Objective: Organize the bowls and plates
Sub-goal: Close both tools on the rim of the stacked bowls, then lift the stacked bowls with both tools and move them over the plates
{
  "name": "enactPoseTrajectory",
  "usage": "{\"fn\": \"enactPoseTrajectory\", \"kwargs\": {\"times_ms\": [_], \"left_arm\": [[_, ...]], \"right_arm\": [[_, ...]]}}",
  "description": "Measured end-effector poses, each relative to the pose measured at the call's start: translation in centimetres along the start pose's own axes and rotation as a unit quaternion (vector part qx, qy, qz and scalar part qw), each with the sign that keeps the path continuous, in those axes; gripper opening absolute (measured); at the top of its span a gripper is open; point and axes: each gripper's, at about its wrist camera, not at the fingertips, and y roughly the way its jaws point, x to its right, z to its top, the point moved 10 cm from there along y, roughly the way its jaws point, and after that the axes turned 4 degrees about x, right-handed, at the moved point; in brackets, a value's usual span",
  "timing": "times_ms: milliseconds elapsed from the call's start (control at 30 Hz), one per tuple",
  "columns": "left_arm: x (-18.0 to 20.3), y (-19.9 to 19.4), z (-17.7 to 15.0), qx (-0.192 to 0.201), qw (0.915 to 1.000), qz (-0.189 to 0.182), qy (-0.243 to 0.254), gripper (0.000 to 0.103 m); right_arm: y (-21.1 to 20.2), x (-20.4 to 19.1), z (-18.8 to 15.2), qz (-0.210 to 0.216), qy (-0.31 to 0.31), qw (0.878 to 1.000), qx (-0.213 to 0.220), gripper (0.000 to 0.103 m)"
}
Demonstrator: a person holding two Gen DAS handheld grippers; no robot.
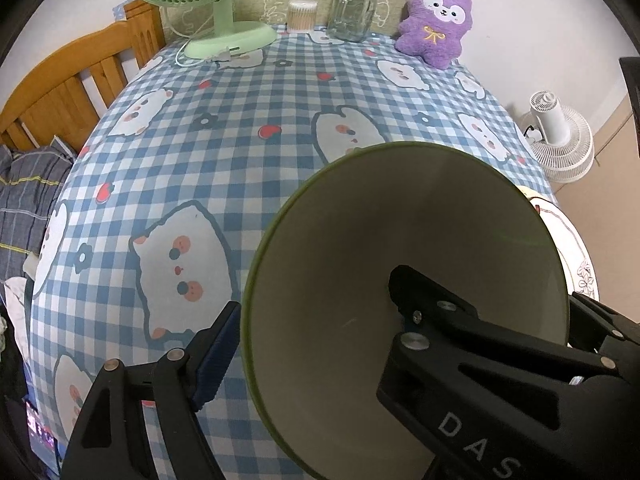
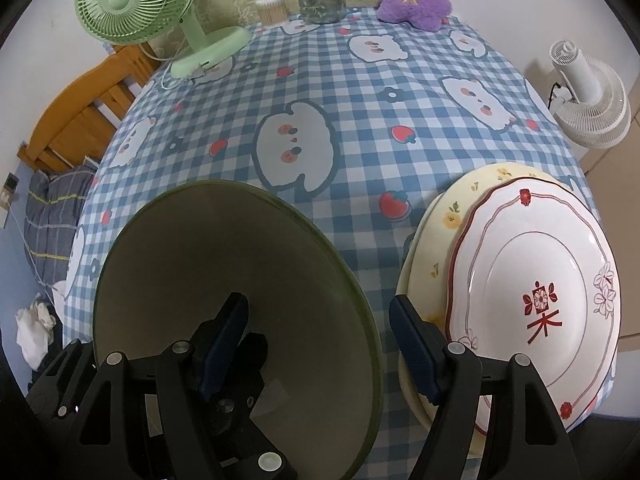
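Bowl (image 2: pixel 236 300) sits on the counter (image 1: pixel 240 128) beside stacked plates (image 2: pixel 532 300), stiff, slick and breakable, so you pinch its thin rim squarely: your left tool (image 1: pixel 316 316) and right tool (image 2: pixel 320 340) both straddle opposite rims, open.

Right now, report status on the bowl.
Left tool open, astride one rim of green bowl. Right tool open, astride the opposite rim. Bowl not clamped. Plate stack close beside right tool.
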Motion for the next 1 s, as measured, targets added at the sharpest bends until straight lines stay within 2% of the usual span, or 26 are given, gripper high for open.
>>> {"fn": "enactPoseTrajectory", "kwargs": {"times_ms": [133,200,600,733,1000], "left_arm": [[0.43,-0.09,0.0,-0.004,0.9998,-0.019,-0.001,0.072],[0.65,-0.16,-0.02,-0.005,0.9995,-0.032,-0.003,0.063],[0.7,-0.51,-0.25,-0.014,0.9996,-0.025,0.002,0.058],[0.35,-0.82,0.02,-0.007,0.9999,0.01,0.012,0.051],[0.25,-0.55,0.21,-0.002,0.9999,0.001,0.011,0.051]], "right_arm": [[0.05,-0.15,0.0,0.013,0.009,1.0,-0.005,0.064],[0.04,-0.28,0.04,0.017,0.014,1.0,-0.005,0.059],[-0.11,-0.19,-0.23,0.011,0.014,1.0,-0.013,0.056],[-0.32,0.14,-0.22,0.006,0.018,1.0,-0.01,0.052],[-0.27,-0.05,-0.07,0.001,0.009,1.0,-0.004,0.051]]}}
